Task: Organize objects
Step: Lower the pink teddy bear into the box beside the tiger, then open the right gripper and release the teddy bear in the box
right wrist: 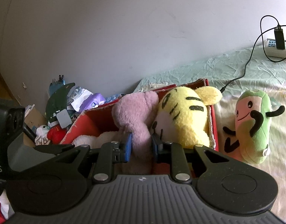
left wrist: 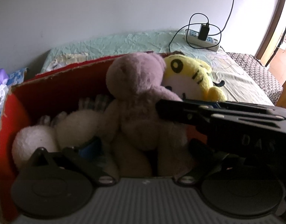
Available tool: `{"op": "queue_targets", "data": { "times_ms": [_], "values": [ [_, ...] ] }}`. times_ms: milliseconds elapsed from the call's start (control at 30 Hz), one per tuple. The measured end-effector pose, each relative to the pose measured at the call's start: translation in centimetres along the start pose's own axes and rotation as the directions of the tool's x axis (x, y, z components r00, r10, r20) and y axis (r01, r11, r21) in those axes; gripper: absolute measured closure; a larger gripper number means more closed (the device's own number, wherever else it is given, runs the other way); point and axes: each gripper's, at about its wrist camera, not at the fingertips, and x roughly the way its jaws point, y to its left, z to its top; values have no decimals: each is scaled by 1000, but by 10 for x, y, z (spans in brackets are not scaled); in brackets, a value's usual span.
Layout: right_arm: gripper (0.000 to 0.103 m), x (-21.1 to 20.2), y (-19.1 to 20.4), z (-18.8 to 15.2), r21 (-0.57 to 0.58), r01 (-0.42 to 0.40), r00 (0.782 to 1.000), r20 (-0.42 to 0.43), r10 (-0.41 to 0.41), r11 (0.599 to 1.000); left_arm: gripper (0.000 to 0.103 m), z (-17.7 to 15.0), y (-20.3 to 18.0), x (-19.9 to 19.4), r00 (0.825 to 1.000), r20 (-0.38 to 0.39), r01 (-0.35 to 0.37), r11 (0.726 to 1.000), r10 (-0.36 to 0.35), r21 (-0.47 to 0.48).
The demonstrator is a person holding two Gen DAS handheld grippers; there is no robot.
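Dim, soft-focus fisheye views; daylight glares at right edge.

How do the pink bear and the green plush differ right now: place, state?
The pink bear sits inside the red box; the green plush lies outside it on the bedsheet. The right gripper has its blue pads on either side of the pink bear; the green plush is untouched. The pink bear presses against the yellow tiger plush; the green plush stands apart. Both are soft toys.
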Motion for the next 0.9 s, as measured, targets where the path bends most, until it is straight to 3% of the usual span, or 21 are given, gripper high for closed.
{"op": "queue_targets", "data": {
  "times_ms": [900],
  "values": [
    [80, -5, 5, 0, 10, 6, 1000, -16, -6, 1000, 0, 3, -8, 8, 997, -60, -43, 999, 43, 2]
  ]
}}
